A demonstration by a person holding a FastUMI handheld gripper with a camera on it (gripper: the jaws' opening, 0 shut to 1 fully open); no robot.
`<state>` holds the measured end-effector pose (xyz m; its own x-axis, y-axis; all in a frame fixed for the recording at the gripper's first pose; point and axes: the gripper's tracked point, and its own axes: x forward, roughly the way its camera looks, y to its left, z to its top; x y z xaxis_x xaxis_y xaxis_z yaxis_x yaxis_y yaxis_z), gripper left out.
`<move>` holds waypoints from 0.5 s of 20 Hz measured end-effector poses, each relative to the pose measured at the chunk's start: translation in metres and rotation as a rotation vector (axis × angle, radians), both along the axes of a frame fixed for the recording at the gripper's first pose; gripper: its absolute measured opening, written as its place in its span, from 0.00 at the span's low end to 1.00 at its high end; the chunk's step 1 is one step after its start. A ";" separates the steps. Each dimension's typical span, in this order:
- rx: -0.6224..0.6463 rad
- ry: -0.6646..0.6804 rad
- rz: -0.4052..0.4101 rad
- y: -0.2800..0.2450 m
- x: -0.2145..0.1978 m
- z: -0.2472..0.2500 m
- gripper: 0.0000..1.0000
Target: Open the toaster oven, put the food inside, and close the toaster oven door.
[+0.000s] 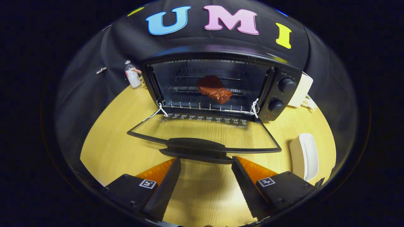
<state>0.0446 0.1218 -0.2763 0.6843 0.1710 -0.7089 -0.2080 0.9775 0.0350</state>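
the reddish-brown slab of food (214,89) lies on the wire rack (205,105) inside the black toaster oven (221,85), whose glass door (202,132) hangs fully down, flat over the light wooden table (110,142). the gripper (206,162) is spread wide and empty, its fingers just short of the door's black bar handle (195,146). the hinged door looks stiff, light and smooth, so lifting from under the middle of the handle seems safest against slipping.
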 end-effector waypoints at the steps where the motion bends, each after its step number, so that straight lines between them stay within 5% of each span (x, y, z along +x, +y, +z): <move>1: 0.005 -0.021 0.008 0.001 0.005 0.012 0.99; 10: 0.065 -0.228 -0.035 -0.006 0.079 0.103 0.99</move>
<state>0.1234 0.1159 -0.1735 0.8316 0.1852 -0.5237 -0.1843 0.9814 0.0544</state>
